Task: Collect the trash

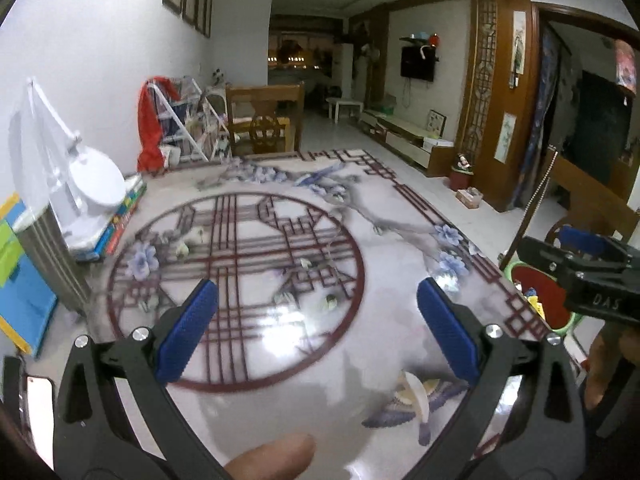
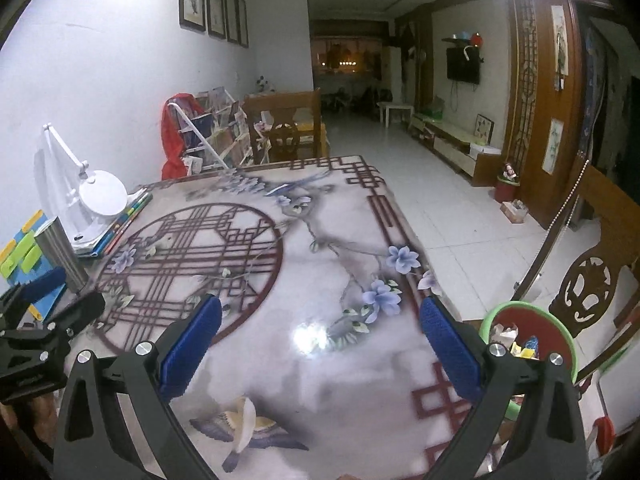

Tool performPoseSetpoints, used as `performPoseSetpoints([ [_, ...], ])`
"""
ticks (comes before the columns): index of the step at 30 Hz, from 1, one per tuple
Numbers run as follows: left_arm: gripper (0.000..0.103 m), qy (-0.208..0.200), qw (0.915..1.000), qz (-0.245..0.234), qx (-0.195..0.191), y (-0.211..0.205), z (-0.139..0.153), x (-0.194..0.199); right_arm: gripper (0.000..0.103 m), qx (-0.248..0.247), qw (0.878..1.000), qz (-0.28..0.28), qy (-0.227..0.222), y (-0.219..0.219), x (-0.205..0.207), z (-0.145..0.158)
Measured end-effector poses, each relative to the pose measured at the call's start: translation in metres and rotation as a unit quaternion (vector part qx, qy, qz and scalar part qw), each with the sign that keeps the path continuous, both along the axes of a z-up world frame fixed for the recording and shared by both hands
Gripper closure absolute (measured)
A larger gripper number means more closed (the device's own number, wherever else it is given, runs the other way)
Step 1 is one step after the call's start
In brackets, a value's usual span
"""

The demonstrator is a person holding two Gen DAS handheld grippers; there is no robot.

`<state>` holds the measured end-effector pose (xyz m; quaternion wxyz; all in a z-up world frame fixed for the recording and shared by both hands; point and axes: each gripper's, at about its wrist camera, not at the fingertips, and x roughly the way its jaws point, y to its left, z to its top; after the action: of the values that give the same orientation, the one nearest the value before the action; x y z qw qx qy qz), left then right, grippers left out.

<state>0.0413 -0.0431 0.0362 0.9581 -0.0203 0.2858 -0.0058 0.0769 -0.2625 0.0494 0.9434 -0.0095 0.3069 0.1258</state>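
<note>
My left gripper is open and empty above the patterned table. My right gripper is open and empty above the same table, near its right edge. A red bin with a green rim stands beside the table's right edge and holds several scraps of trash. The bin also shows in the left wrist view, partly hidden by the right gripper's body. The left gripper's body shows at the left of the right wrist view. No loose trash shows on the tabletop.
A white desk lamp stands on a stack of books at the table's left side, with a metal cup and blue and green folders beside it. Wooden chairs stand right of and behind the table.
</note>
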Motion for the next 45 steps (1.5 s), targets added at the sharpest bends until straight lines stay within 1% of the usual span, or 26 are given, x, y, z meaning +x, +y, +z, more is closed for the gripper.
performPoseSetpoints([
  [4, 0.005, 0.011, 0.9999, 0.005, 0.006, 0.003, -0.012, -0.002, 0.007, -0.004, 1.000, -0.004, -0.013, 0.003, -0.007, -0.004],
  [6, 0.005, 0.009, 0.9998, 0.010, 0.017, 0.002, -0.015, -0.003, 0.007, -0.007, 1.000, -0.004, -0.021, 0.003, -0.011, -0.004],
  [10, 0.005, 0.005, 0.9999, 0.014, 0.005, 0.004, -0.014, -0.002, 0.007, -0.009, 0.999, -0.011, -0.042, 0.003, -0.017, -0.004],
  [13, 0.005, -0.003, 0.9999, 0.016, 0.005, 0.003, -0.012, -0.002, 0.007, -0.015, 0.998, -0.019, -0.052, 0.003, -0.020, -0.004],
  [21, 0.005, -0.004, 0.9999, 0.009, -0.006, 0.002, -0.011, -0.005, 0.007, -0.022, 0.998, -0.023, -0.057, 0.004, -0.022, -0.008],
  [27, 0.005, -0.012, 0.9999, 0.003, -0.002, -0.003, -0.008, -0.008, 0.007, -0.024, 0.998, -0.024, -0.057, 0.001, -0.025, -0.008],
  [32, 0.005, -0.011, 0.9999, 0.001, -0.004, -0.005, -0.008, -0.009, 0.007, -0.025, 0.998, -0.024, -0.058, 0.000, -0.027, -0.010],
  [37, 0.005, -0.008, 1.0000, -0.002, -0.003, -0.006, -0.009, -0.009, 0.007, -0.015, 0.999, -0.018, -0.047, -0.002, -0.026, -0.012],
  [45, 0.005, -0.006, 1.0000, -0.005, 0.000, -0.011, -0.012, -0.009, 0.007, -0.017, 0.999, -0.017, -0.047, -0.001, -0.026, -0.011],
])
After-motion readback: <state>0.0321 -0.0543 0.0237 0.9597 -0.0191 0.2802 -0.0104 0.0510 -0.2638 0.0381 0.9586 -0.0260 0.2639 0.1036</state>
